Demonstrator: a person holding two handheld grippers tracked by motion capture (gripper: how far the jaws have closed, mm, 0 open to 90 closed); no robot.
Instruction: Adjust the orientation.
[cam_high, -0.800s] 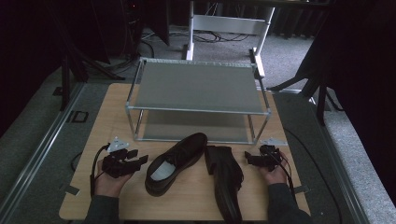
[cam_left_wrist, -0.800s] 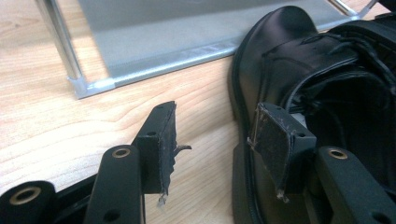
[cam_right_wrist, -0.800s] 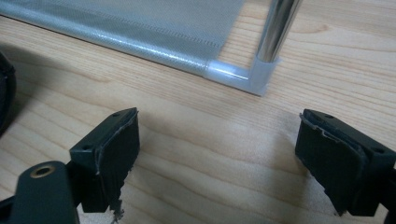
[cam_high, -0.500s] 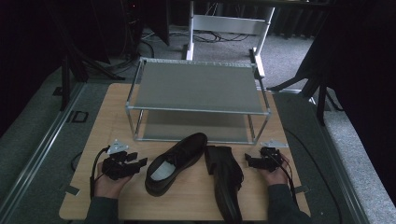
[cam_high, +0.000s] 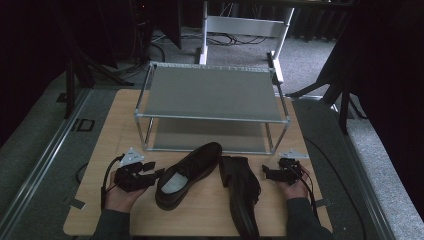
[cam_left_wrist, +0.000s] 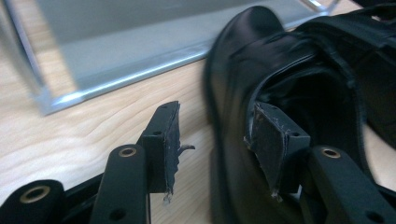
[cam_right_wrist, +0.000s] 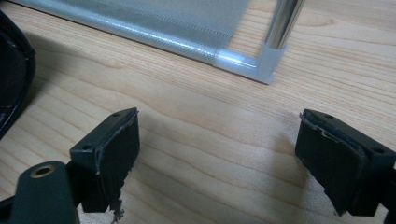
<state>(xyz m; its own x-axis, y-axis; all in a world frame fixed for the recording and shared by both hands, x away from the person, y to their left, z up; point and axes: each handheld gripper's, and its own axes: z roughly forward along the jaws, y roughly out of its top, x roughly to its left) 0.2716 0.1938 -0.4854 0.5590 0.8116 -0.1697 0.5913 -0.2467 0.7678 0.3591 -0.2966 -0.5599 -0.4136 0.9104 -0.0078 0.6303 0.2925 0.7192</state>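
Where frame ends, right shoe (cam_high: 243, 200) toe vanishes

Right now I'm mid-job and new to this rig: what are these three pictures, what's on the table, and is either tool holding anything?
There is no robot arm: a person holds a two-jaw tool in each hand. The high view looks down from above the person's side of the table. The left gripper is at the left there, the right gripper at the right. The other two pictures come from cameras riding on those tools, looking along their black jaws.

On the wooden table stand a two-level metal rack and, in front of it, two black shoes. The left shoe lies angled; the right shoe points toward the person.

The left gripper's jaws straddle the left shoe's side wall, one jaw inside the opening, but the pads do not press yet. The right gripper is open over bare wood, holding nothing.
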